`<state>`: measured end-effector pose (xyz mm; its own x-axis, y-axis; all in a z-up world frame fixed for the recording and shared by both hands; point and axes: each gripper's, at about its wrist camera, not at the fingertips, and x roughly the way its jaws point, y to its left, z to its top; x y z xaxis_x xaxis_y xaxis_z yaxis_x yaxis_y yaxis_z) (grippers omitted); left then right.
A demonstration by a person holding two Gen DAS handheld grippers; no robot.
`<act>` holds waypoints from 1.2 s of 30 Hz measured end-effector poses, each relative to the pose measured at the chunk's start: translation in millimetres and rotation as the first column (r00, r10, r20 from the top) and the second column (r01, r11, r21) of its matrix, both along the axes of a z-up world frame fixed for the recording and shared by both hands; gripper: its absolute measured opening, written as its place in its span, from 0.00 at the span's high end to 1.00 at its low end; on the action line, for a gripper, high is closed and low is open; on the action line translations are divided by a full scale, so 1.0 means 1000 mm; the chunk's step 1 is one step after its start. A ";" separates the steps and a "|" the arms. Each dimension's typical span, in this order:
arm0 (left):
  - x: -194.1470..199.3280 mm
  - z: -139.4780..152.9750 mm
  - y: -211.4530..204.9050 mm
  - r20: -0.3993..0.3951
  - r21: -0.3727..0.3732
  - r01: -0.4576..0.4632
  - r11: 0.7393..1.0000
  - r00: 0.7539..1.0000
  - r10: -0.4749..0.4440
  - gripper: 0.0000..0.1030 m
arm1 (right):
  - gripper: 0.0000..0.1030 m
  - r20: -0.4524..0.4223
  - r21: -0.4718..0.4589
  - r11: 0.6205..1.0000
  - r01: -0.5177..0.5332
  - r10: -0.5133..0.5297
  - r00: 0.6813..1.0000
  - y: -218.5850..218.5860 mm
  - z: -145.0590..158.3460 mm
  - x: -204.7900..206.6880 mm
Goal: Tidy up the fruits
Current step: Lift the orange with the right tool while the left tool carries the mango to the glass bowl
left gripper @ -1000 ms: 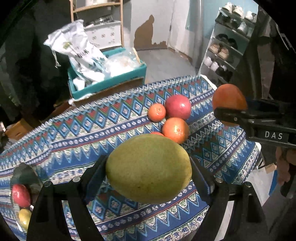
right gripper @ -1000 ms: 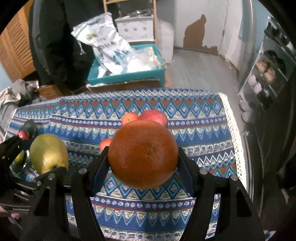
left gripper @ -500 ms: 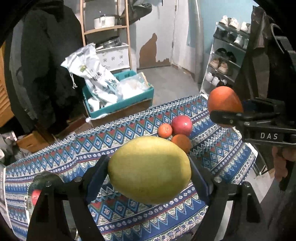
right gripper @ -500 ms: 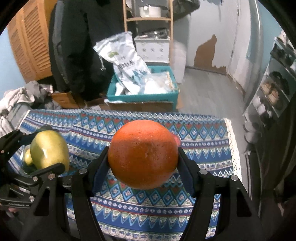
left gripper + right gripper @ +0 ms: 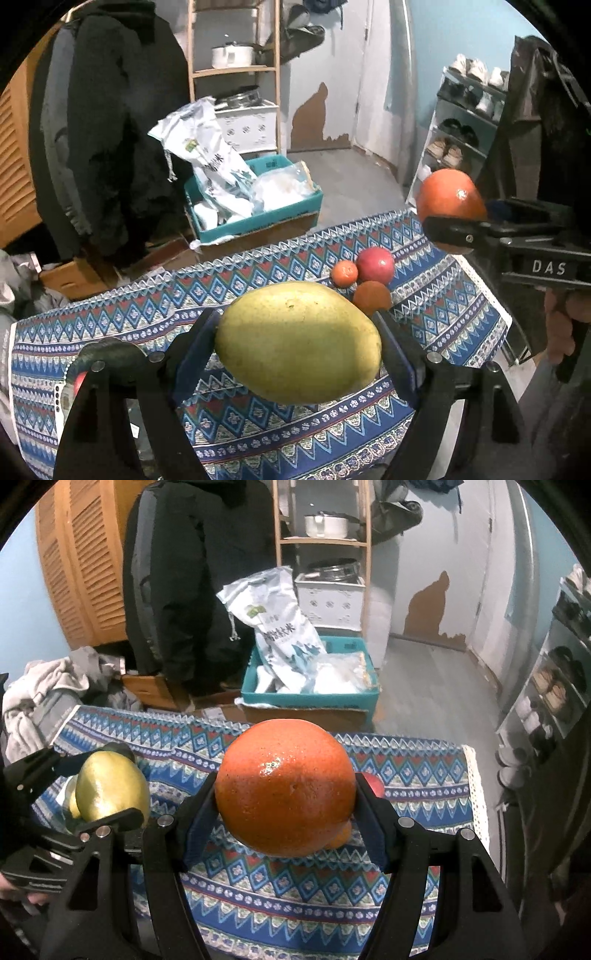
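Observation:
My left gripper (image 5: 297,345) is shut on a yellow-green mango (image 5: 295,339) and holds it high above the patterned tablecloth (image 5: 258,435). My right gripper (image 5: 284,794) is shut on a large orange (image 5: 284,786), also high above the table; it shows in the left wrist view (image 5: 448,195) at the right. On the cloth lie a red apple (image 5: 376,260), a small orange (image 5: 344,273) and another orange (image 5: 371,297). A dark bowl (image 5: 107,354) with a red fruit (image 5: 78,382) sits at the table's left, partly hidden. The mango also shows in the right wrist view (image 5: 110,786).
Behind the table stand a teal crate (image 5: 255,221) with white bags, a wooden shelf (image 5: 236,70) with a pot, a dark coat (image 5: 110,129) and a shoe rack (image 5: 465,122) at right. Clothes (image 5: 48,690) are piled at left.
Both grippers have risen and pulled back from the table with their fruits still held; the table and loose fruits look smaller and farther away.

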<state>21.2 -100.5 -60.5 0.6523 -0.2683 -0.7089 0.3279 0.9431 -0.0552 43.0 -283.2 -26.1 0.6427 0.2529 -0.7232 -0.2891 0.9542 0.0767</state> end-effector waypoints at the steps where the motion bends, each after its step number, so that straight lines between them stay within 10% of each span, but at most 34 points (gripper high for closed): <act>1: -0.001 0.002 0.002 0.006 0.000 -0.005 1.000 1.000 0.005 0.18 | 0.33 0.004 0.002 1.000 -0.005 0.005 1.000 0.004 0.002 0.001; 36: -0.011 0.002 0.149 0.019 -0.036 -0.284 0.958 0.959 0.284 0.18 | 0.33 0.026 0.046 0.955 -0.292 0.291 0.956 0.172 0.026 0.031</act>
<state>10.7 48.6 -58.1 0.7214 -0.0924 -0.6863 0.0485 0.9954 -0.0830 74.4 -111.1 -0.5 0.5486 0.4662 -0.6940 -0.5561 0.8234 0.1135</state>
